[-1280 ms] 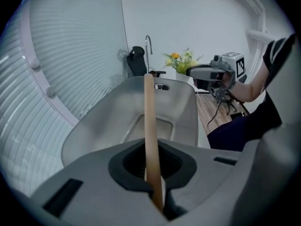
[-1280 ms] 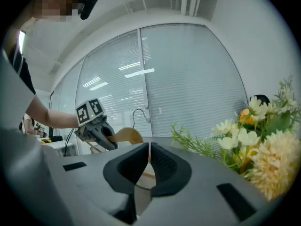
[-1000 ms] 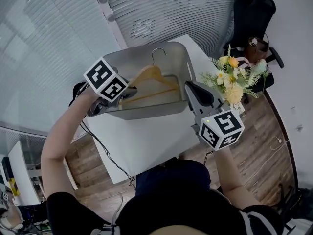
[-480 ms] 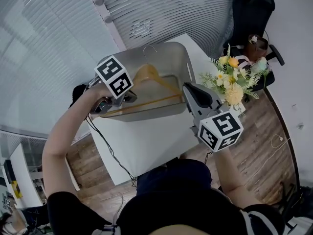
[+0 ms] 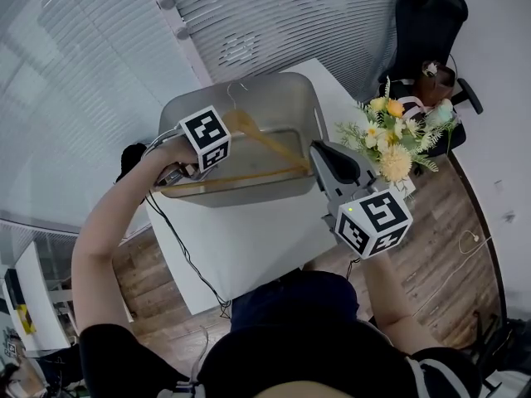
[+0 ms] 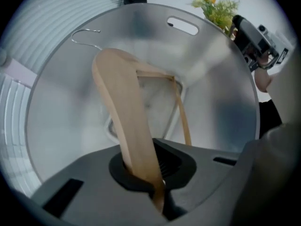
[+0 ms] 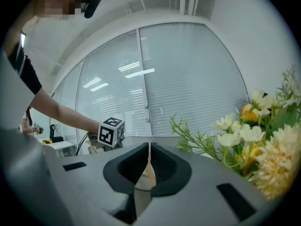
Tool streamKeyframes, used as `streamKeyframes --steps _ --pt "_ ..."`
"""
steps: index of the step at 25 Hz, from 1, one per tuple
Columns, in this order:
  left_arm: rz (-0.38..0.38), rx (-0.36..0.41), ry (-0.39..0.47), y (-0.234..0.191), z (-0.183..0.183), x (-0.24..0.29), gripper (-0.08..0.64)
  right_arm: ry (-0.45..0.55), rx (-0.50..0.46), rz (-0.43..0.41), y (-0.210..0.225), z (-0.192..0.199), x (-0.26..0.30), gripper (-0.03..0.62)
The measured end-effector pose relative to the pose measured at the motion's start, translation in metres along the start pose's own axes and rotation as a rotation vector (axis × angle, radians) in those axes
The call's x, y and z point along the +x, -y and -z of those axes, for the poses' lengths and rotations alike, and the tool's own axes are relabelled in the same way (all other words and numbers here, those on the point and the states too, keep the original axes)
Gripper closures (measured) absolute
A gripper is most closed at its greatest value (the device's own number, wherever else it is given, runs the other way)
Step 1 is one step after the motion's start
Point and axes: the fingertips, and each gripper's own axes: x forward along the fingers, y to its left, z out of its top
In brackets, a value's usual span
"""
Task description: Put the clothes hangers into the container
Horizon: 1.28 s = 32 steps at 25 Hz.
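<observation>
The hanger [image 6: 123,112] was clamped by one end in the left gripper [image 6: 151,175], slanted lengthwise down into the container [image 5: 249,85], hook farthest off; the right gripper [image 7: 148,166], shut and empty, was held alongside.

Count: one wooden hanger [image 6: 120,107], one grey container [image 5: 274,89], one white table [image 5: 249,239], one flower bouquet [image 5: 390,143], one black chair [image 5: 427,27], two grippers (left gripper [image 6: 153,173], right gripper [image 7: 148,166]).

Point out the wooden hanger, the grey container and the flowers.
wooden hanger [image 6: 123,126]: left gripper view, on its broad arm.
grey container [image 5: 286,102]: head view, far inner wall.
flowers [image 5: 397,157]: head view, pale yellow bloom.
</observation>
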Motion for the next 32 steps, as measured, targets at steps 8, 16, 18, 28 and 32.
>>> streamKeyframes --steps 8,16,18,28,32 --pt "-0.024 0.050 -0.051 -0.002 0.007 0.008 0.548 0.004 0.002 -0.005 -0.001 0.001 0.003 0.555" --pt "-0.006 0.080 -0.028 0.004 0.007 0.008 0.423 -0.002 0.006 0.006 0.000 0.003 0.001 0.555" --pt "-0.019 0.082 -0.001 0.004 0.005 0.006 0.378 -0.001 0.003 0.003 -0.001 0.002 0.000 0.555" --pt "-0.044 -0.094 0.427 -0.012 -0.019 -0.061 0.256 0.001 -0.018 -0.006 -0.009 0.004 0.004 0.555" --pt "-0.062 -0.159 0.630 -0.014 -0.024 -0.107 0.256 0.004 -0.028 0.000 -0.017 0.005 0.002 0.555"
